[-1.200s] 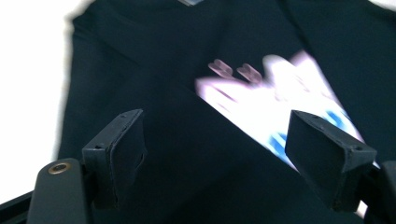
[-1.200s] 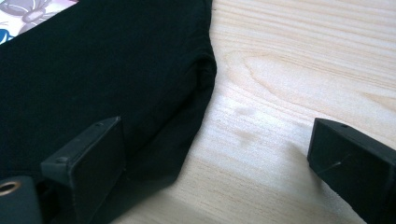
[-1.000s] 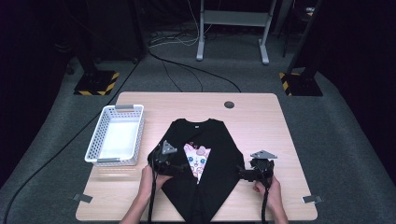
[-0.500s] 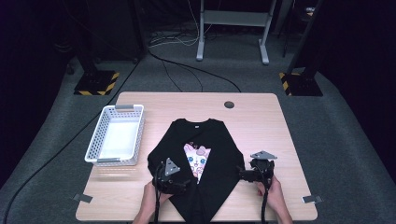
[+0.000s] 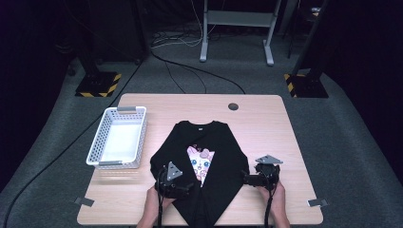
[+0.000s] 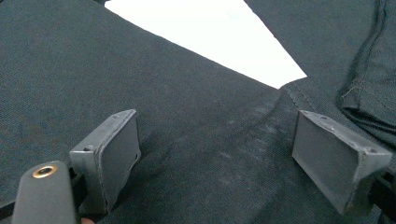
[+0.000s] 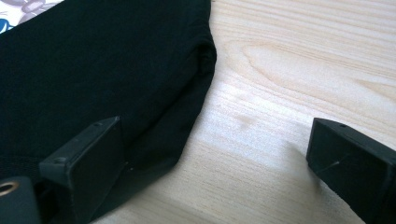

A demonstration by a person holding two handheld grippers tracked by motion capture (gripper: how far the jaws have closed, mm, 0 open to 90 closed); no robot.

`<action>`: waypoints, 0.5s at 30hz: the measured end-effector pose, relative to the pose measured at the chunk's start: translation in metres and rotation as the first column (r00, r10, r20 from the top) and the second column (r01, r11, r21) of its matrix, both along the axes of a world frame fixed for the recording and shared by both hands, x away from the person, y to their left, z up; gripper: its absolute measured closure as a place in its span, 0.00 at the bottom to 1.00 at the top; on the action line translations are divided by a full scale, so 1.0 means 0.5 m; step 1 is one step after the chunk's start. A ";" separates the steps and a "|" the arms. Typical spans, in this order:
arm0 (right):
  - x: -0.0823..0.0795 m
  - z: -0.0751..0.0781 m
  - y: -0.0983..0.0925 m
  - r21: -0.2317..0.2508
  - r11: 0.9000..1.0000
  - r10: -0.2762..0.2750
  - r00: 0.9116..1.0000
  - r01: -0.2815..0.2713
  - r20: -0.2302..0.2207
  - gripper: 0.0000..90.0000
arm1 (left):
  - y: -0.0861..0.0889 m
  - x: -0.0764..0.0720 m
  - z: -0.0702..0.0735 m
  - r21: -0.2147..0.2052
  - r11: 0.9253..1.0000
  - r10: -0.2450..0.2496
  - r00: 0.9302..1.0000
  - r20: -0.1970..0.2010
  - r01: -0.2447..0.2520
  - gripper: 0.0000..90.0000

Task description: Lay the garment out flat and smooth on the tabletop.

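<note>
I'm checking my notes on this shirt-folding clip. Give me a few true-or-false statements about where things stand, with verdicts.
1. The black T-shirt lies on the wooden table. True.
2. The white basket holds a folded shirt. False: it is empty.
3. The left tool is clamped on the fabric. False: its jaws stand wide open over the shirt.
4. The right tool is open, one jaw on the shirt's edge, the other over bare wood. True.
5. The basket sits to the right of the shirt in the high view. False: it sits to the left.
</note>
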State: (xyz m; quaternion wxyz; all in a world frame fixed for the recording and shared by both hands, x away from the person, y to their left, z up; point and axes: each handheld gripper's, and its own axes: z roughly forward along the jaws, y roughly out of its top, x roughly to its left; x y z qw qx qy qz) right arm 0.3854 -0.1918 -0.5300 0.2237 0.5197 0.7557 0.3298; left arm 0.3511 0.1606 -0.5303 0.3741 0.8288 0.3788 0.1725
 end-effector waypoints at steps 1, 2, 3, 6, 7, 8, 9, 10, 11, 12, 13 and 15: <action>0.000 0.000 0.000 0.000 1.000 0.001 1.000 -0.001 0.000 0.04 | 0.000 0.000 0.000 0.000 1.000 0.002 1.000 0.001 -0.002 0.17; 0.000 0.000 0.000 0.000 1.000 0.002 1.000 -0.002 -0.001 0.04 | 0.000 -0.001 0.000 0.002 1.000 0.001 1.000 0.002 -0.001 0.17; 0.001 0.000 0.000 -0.002 1.000 0.002 1.000 -0.002 0.000 0.04 | 0.000 -0.001 0.000 0.001 1.000 0.002 1.000 0.003 -0.002 0.17; 0.003 0.000 0.002 -0.003 1.000 0.000 1.000 0.000 -0.003 0.03 | -0.002 -0.003 0.000 0.006 1.000 0.006 1.000 0.012 -0.006 0.17; 0.003 0.000 0.001 -0.003 1.000 0.000 1.000 0.000 -0.003 0.03 | -0.002 -0.003 0.000 0.007 1.000 0.006 1.000 0.012 -0.006 0.17; 0.003 0.000 0.001 -0.002 1.000 0.001 1.000 -0.001 -0.005 0.02 | -0.002 -0.003 0.000 0.006 1.000 0.006 1.000 0.010 -0.006 0.17; 0.004 0.000 0.001 -0.003 1.000 -0.001 1.000 0.001 -0.006 0.02 | -0.001 -0.001 0.000 0.003 1.000 0.007 1.000 0.004 -0.007 0.17; 0.004 0.000 0.001 -0.004 1.000 -0.003 1.000 0.003 -0.007 0.01 | -0.001 0.000 0.000 0.001 1.000 0.009 1.000 0.000 -0.009 0.17; 0.005 0.000 0.001 -0.004 1.000 -0.005 1.000 0.005 -0.009 0.01 | -0.003 0.000 0.000 0.001 1.000 0.011 1.000 0.000 -0.011 0.17; 0.005 0.000 0.000 -0.005 1.000 -0.007 1.000 0.007 -0.011 0.00 | -0.005 0.001 0.000 0.001 1.000 0.017 1.000 0.000 -0.017 0.16; 0.005 0.000 -0.001 -0.008 1.000 -0.004 1.000 0.004 -0.016 0.00 | -0.008 0.001 0.000 0.001 1.000 0.025 1.000 0.001 -0.025 0.16; 0.007 0.004 -0.003 -0.015 1.000 -0.002 0.999 0.002 -0.036 0.00 | -0.015 0.004 0.000 0.000 0.999 0.040 0.999 0.001 -0.040 0.17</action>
